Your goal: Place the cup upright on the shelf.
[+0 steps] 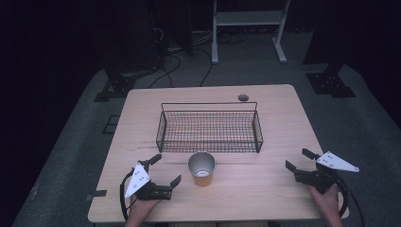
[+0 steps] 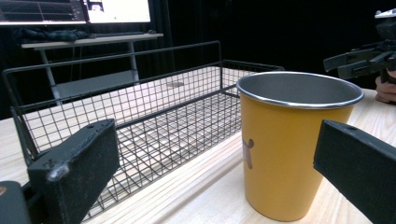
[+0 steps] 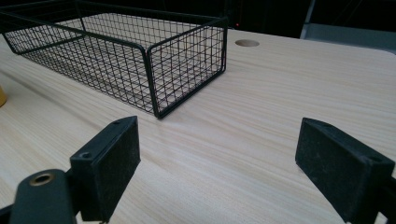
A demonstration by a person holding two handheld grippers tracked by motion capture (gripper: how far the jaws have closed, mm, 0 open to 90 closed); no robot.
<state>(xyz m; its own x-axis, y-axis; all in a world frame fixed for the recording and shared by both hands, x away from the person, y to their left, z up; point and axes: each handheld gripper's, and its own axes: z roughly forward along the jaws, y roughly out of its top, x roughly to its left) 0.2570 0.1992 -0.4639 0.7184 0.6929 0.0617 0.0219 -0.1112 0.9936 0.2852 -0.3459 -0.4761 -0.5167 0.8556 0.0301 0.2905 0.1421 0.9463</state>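
- Cup (image 1: 202, 169): yellow outside, bare metal inside with a rolled silver rim; stands upright and empty on the counter (image 1: 246, 198), near the front edge, a little left of centre. Nothing touches it.
- Left gripper (image 1: 164, 169): lies low on the counter just left of the cup, held by a hand at the front edge; its fingers (image 2: 77, 172) are spread wide with nothing pressed between them. In the left gripper view the cup (image 2: 292, 144) sits ahead, towards the right-hand finger, with a clear gap on both sides.
- Wire basket (image 1: 209, 128): black mesh, rectangular, empty; stands just behind the cup, its long front wall running across the counter. It blocks any straight path from the cup to the far side.
- Right gripper (image 1: 298, 160): well apart from the cup, near the counter's right edge; fingers (image 3: 109, 158) wide apart over bare wood, holding nothing.
- Round hole (image 1: 243, 98) in the counter behind the basket's right end.
- Shown from above: the whole layout, a white frame (image 1: 248, 28) and cables on the floor beyond the counter.
- Shown from the left gripper view: a brown print on the cup's side, lit screens (image 2: 74, 10) above a shelf at the back, and the right gripper (image 2: 362, 58) beyond the cup.
- Shown from the right gripper view: the basket's near corner (image 3: 154, 70) and a sliver of the yellow cup (image 3: 2, 95) at the left edge.
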